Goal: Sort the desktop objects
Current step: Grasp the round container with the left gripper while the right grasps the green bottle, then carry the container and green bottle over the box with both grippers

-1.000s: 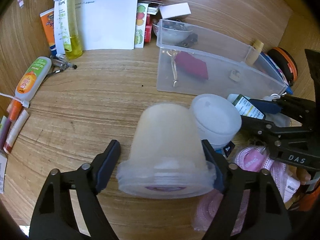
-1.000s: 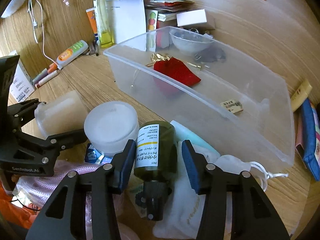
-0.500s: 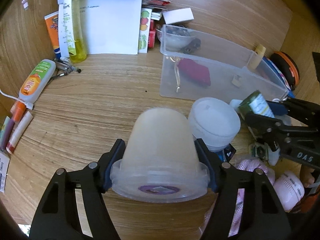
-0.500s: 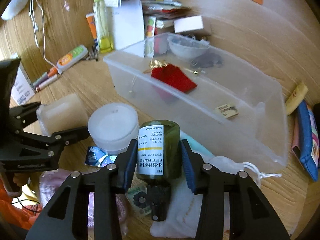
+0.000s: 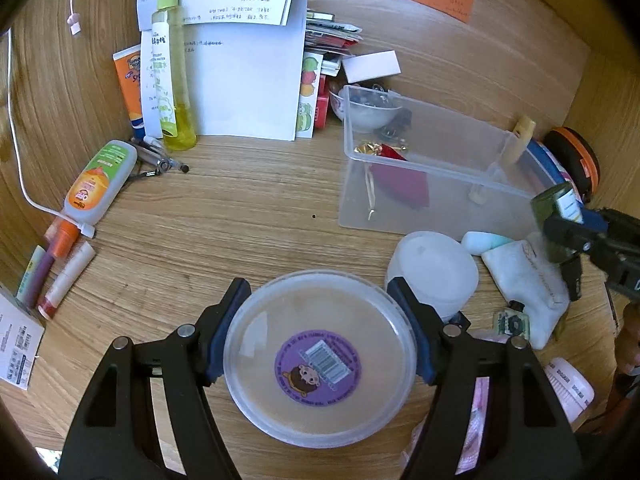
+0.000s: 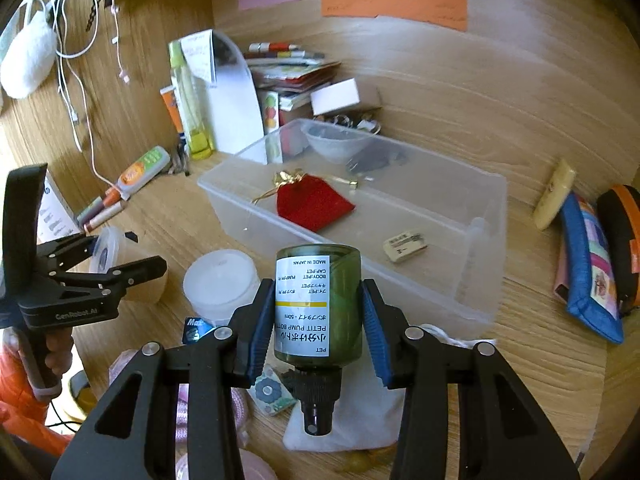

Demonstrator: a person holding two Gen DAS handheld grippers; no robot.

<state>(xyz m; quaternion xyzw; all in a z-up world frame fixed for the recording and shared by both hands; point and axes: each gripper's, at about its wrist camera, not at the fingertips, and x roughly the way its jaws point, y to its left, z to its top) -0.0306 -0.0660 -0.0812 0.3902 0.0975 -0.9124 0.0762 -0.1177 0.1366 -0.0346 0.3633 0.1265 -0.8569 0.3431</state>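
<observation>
Gripping: left gripper [image 5: 320,332] clamped on the frosted tub [image 5: 320,356], pads against its rim on both sides; tub's flat end with the purple barcode sticker faces the camera, its other end points away toward the desk.
Green pump bottle [image 6: 318,304]: clamped between the right gripper [image 6: 318,316] pads, label upside down, black pump head toward the camera; it is clear of the desk, hanging in front of the near long wall of the bin.
Clear bin [image 6: 490,216]: open-topped, lying across the desk; inside it a red pouch [image 6: 312,204], a white bowl [image 6: 334,144] at the far end and a small eraser [image 6: 404,246] near the front wall.
Bin edges: the near long rim runs just beyond the bottle; the middle of the bin floor, between pouch and eraser, is bare.
White round jar [image 5: 434,268]: on the desk just beside the left gripper's right finger, between the two grippers.
White cloth pouch [image 5: 528,276]: on the desk below the right gripper, a pale blue piece [image 5: 482,240] at its far edge.
Open desk [image 5: 240,208]: a broad bare stretch of wood left of the bin, ahead of the tub.
Left margin: a squeeze bottle [image 5: 100,182] lying flat, pens and a white cable along the wall.
Back edge: a yellow spray bottle [image 5: 172,80] upright before leaning papers.
Right margin: a blue pouch [image 6: 588,264] well apart from the bin.
</observation>
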